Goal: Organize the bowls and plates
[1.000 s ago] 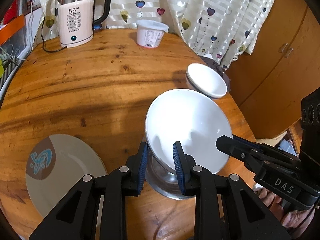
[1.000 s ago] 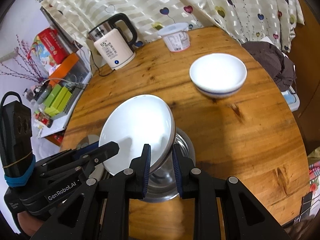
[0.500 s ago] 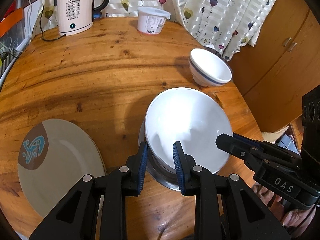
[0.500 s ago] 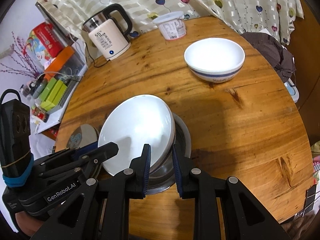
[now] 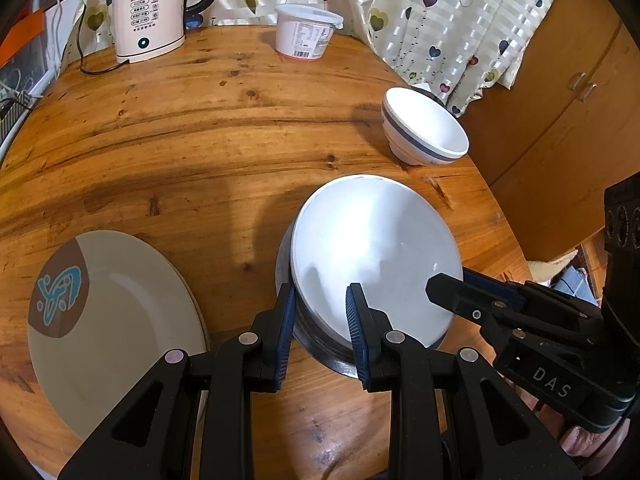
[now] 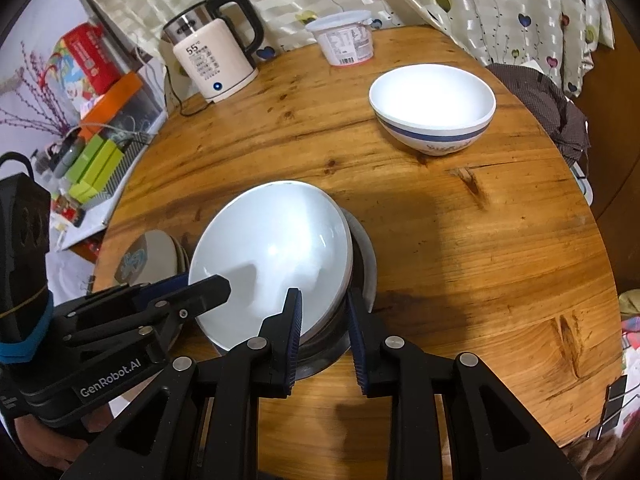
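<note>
The white bowl (image 5: 376, 248) sits nested in a steel bowl (image 5: 320, 344) near the desk's (image 5: 200, 140) near edge, tilted toward the left side. Both grippers grip the paired rims: the left gripper (image 5: 320, 320) has its fingers pinching the near-left rim, the right gripper (image 6: 323, 322) pinching the near-right rim. The stack appears seated; the step in hand is likely release. Spread both sets of fingers evenly and together, so the tilted white bowl settles without sliding. Withdraw along the finger line, clear of the plate (image 5: 116, 320) at the left edge. A banded bowl (image 6: 432, 108) stands apart, toward the far right edge.
</note>
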Tool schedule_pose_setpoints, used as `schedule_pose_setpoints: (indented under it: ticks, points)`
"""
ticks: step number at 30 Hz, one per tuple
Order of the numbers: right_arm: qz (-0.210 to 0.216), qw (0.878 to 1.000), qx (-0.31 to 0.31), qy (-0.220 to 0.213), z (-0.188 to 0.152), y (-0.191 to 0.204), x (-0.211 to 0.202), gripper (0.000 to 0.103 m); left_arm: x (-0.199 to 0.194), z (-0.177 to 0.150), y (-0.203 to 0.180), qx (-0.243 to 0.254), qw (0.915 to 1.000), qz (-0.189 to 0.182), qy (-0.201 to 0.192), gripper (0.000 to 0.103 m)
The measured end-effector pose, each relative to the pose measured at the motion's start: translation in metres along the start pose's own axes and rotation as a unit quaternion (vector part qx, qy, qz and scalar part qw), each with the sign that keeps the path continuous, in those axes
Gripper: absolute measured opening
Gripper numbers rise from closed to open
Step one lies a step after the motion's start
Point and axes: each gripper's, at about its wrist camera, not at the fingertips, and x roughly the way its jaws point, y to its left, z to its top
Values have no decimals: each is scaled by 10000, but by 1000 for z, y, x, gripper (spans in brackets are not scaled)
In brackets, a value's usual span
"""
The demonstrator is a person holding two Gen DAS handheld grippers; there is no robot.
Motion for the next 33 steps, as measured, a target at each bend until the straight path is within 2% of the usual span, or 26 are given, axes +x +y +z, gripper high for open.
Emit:
schedule_pose_setpoints:
  ticks: [20, 33]
  points:
    - [-70, 9999, -129, -84, -2, 5, -10, 25, -2, -2, 3, -68, 9999, -86, -27, 27]
    - [26, 9994, -152, -311, 5, 2, -28, 27, -25, 3, 5, -15, 9993, 25, -371, 27]
